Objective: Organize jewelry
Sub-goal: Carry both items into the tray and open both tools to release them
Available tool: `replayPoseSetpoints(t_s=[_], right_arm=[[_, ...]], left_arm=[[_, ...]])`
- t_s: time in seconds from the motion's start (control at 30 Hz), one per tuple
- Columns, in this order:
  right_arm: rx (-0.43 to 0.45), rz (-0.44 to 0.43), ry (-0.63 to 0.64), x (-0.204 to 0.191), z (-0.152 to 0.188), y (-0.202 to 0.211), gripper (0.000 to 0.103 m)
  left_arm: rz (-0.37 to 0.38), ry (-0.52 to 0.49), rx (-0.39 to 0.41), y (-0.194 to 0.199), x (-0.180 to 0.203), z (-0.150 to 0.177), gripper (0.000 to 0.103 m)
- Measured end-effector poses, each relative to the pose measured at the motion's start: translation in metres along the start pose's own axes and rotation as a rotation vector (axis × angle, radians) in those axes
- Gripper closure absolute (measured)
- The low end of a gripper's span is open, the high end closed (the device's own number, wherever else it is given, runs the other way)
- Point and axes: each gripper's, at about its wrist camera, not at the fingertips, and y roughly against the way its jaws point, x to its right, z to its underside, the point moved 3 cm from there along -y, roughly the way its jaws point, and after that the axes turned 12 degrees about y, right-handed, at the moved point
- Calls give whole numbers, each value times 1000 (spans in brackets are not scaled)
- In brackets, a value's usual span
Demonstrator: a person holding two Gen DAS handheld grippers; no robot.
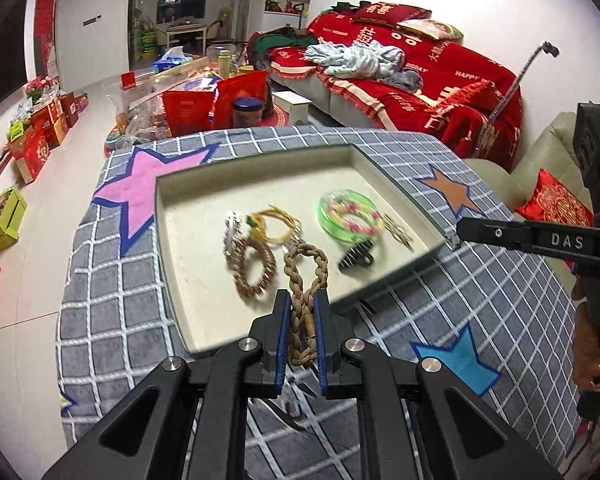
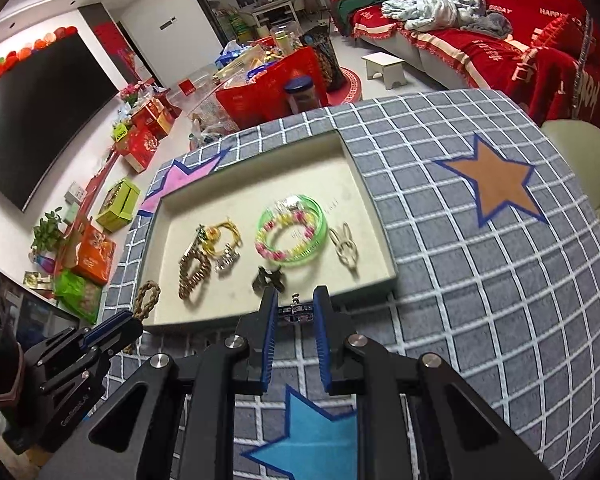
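A shallow cream tray (image 1: 188, 248) lies on a grey checked cloth and holds several pieces of jewelry. My left gripper (image 1: 302, 304) is shut on a braided tan rope bracelet (image 1: 305, 280) and holds it over the tray's near edge; the bracelet also shows in the right wrist view (image 2: 146, 298). My right gripper (image 2: 296, 300) is shut on a small dark beaded piece (image 2: 297, 312) just outside the tray's near rim (image 2: 204, 322). In the tray lie a green bangle (image 2: 300, 232), a brown chain bracelet (image 2: 194, 274), a yellow cord piece (image 2: 224, 236) and a black clip (image 2: 268, 278).
The cloth (image 2: 480, 280) has pink, orange and blue star patches. A red-covered sofa (image 1: 420, 76) stands behind to the right. A low table with red bags and a jar (image 1: 246, 112) stands beyond the far edge. Gift boxes (image 1: 40, 136) line the floor at left.
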Motion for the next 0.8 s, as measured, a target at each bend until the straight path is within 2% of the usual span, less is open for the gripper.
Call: replayPoseSetpoints(t_s=[0.33, 0.53, 0.8], right_arm=[[-5, -56, 7, -12, -40, -39, 84], [-17, -87, 1, -18, -67, -77, 84], [-44, -89, 1, -21, -81, -122, 84]], left_arm=[[-44, 48, 15, -30, -22, -39, 75], [-84, 70, 12, -58, -35, -60, 75], [-141, 94, 1, -95, -49, -77, 75]])
